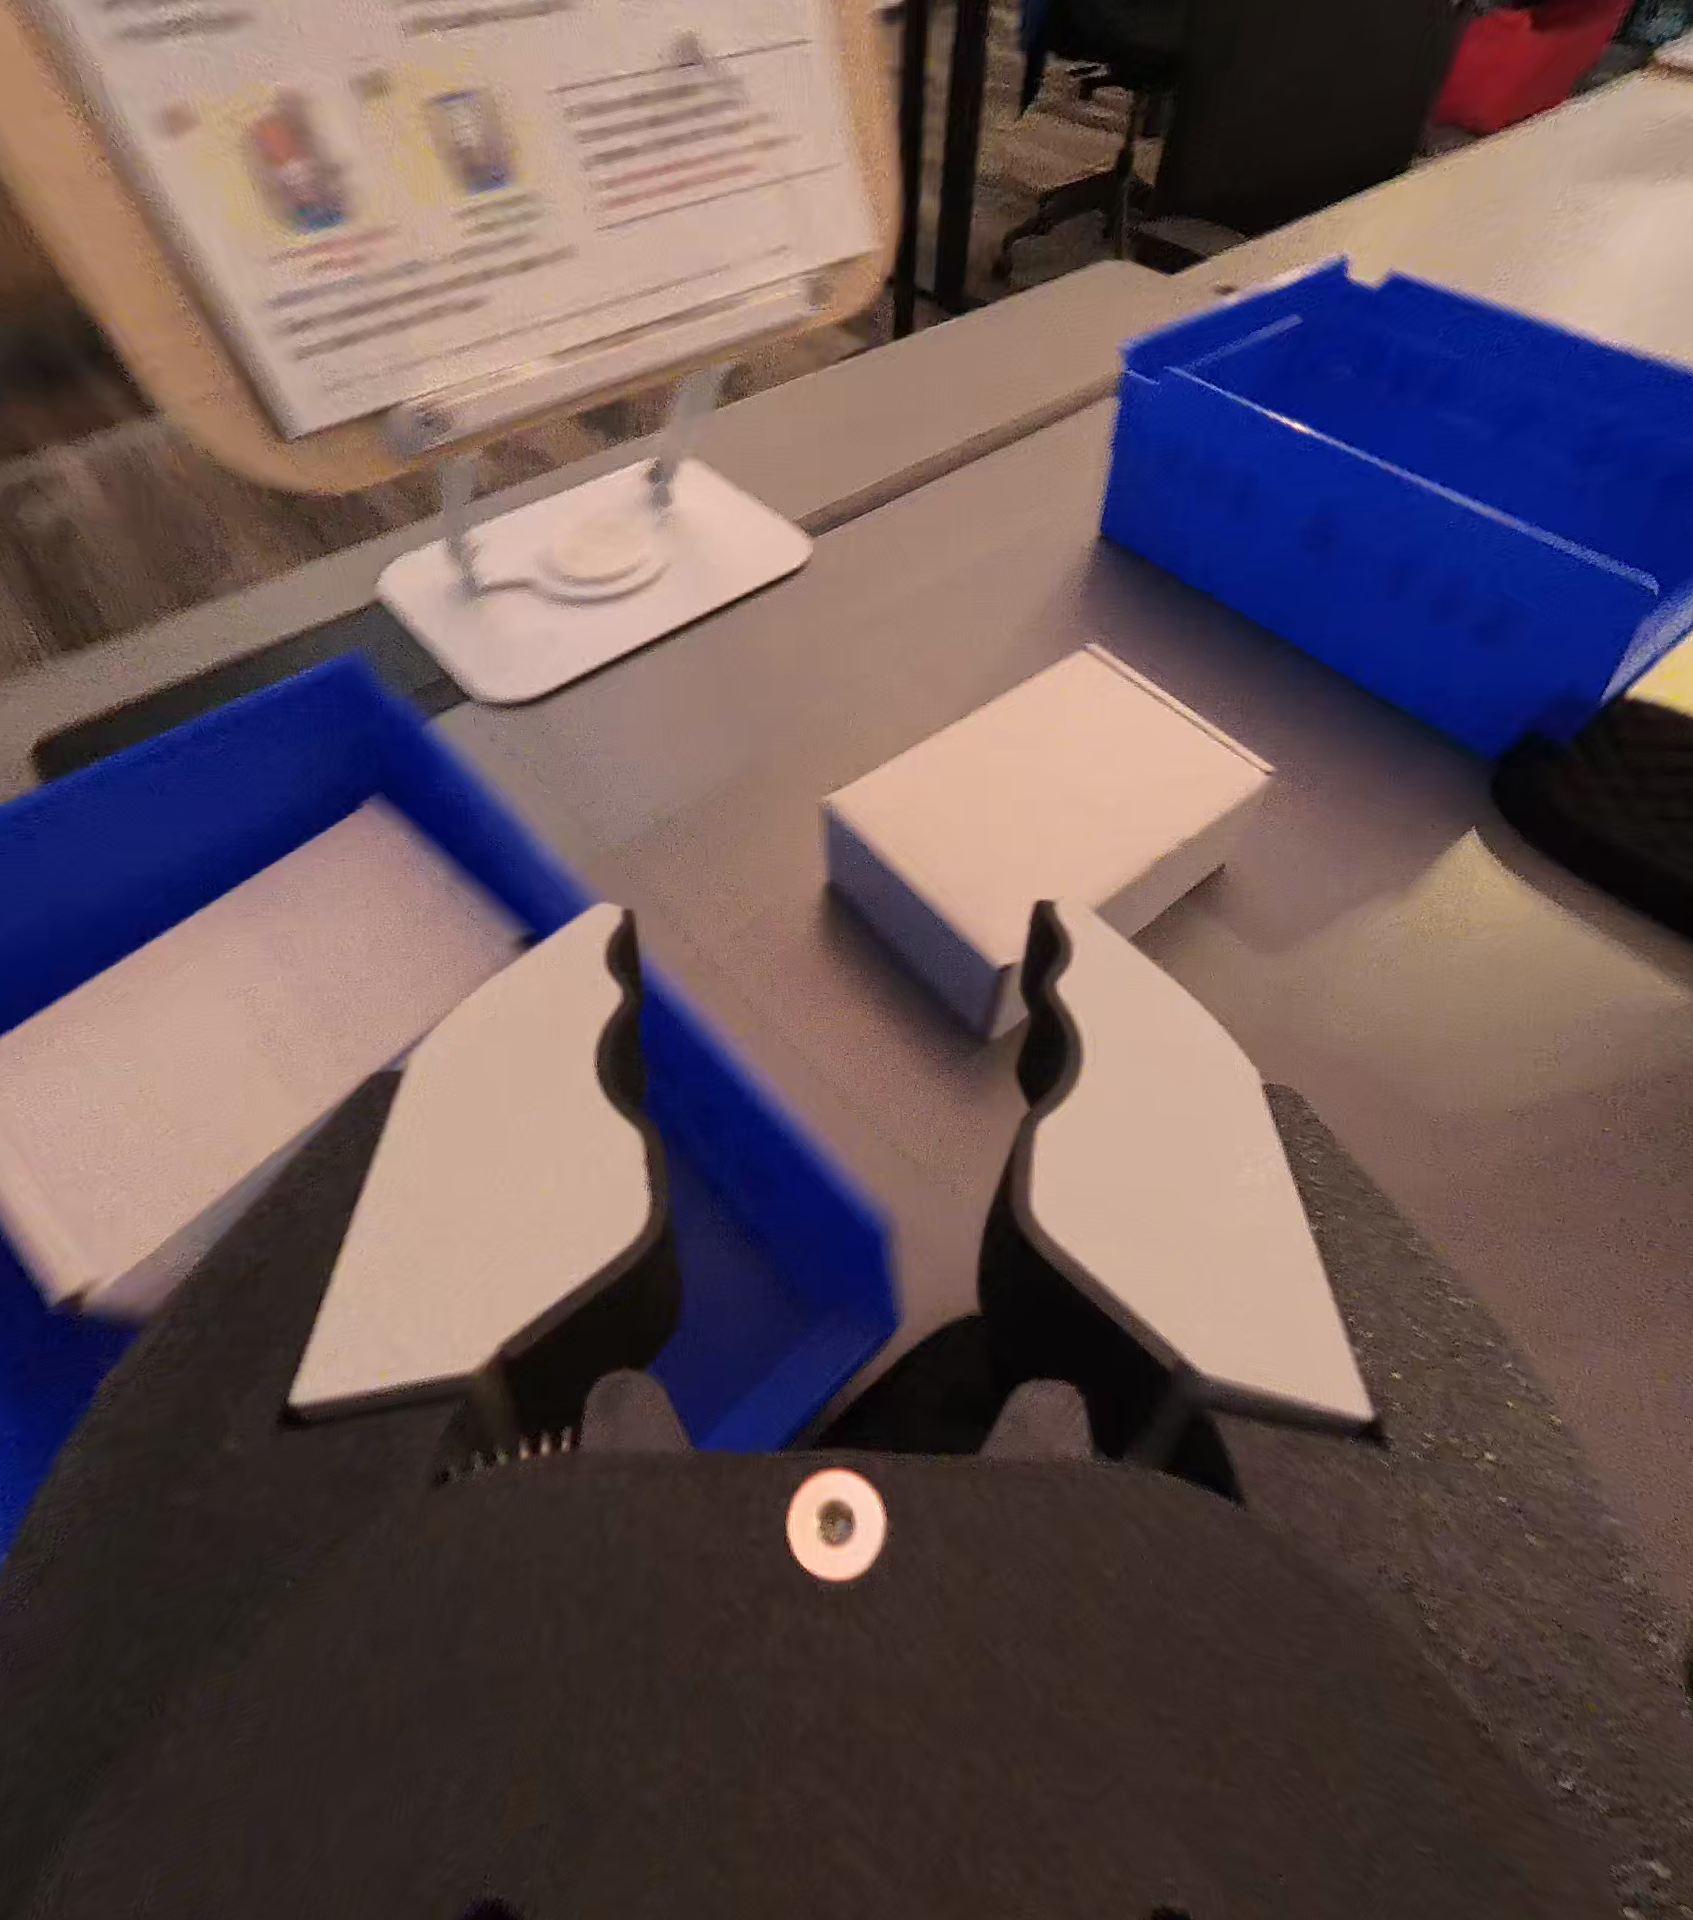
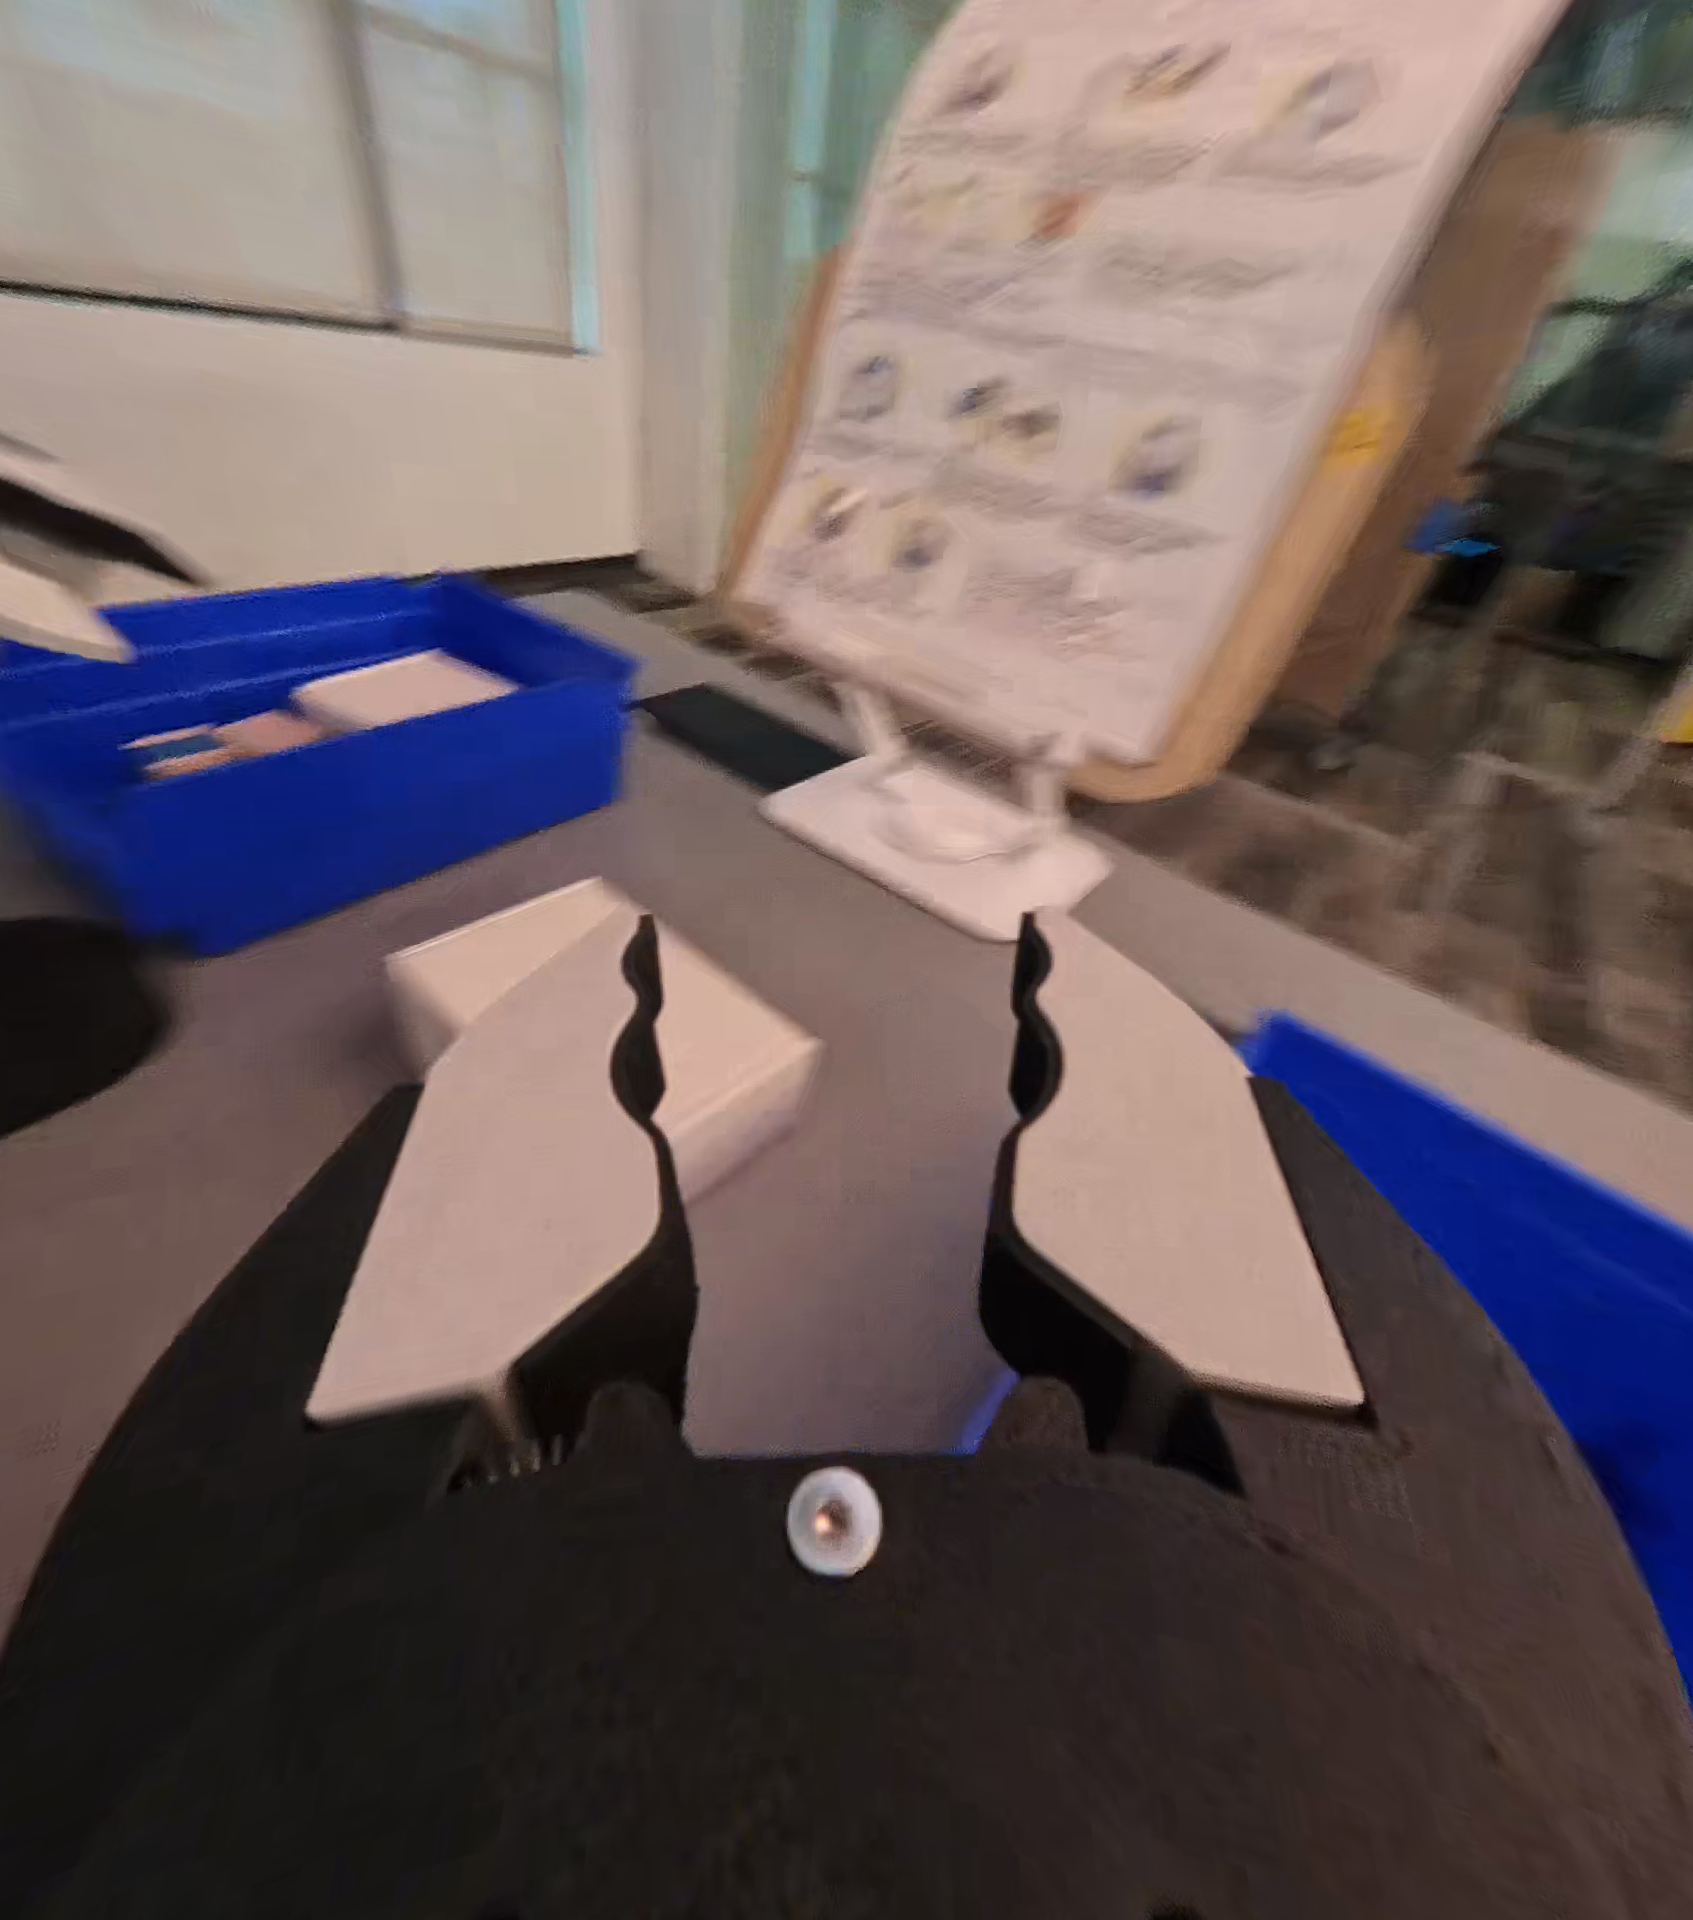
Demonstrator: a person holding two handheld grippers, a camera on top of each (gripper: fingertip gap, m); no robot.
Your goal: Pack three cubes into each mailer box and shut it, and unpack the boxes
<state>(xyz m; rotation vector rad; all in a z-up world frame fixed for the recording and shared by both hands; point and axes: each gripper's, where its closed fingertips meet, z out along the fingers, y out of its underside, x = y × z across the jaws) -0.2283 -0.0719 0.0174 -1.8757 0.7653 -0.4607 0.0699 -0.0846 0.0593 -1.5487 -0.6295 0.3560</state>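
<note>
At the left edge of the dark grey surface stood a blue plastic bin holding a closed white cardboard mailer box, and in the right wrist view that same bin seemed also to carry some small pinkish and blue pieces, too blurred to call cubes with confidence. The left tongs hovered above the bin's right wall with their white fingers apart and nothing between them. Toward the middle of the surface lay a second closed white cardboard mailer box, flat on its base, apart from both bins and just ahead of the left tongs. Behind it, at the far edge, stood a tilted printed instruction sheet on a white stand. The right tongs were likewise spread and empty, with the middle box just to the left of their gap. At the right edge sat a second blue plastic bin, its contents not visible. The middle box looked light and fairly stiff, though its thin walls would probably dent under a hard squeeze, and the smooth card could slip. A sensible hold would be across its two short side walls, or a fingertip under the front lip of the lid to lift it while the other tongs steadied the base.
</note>
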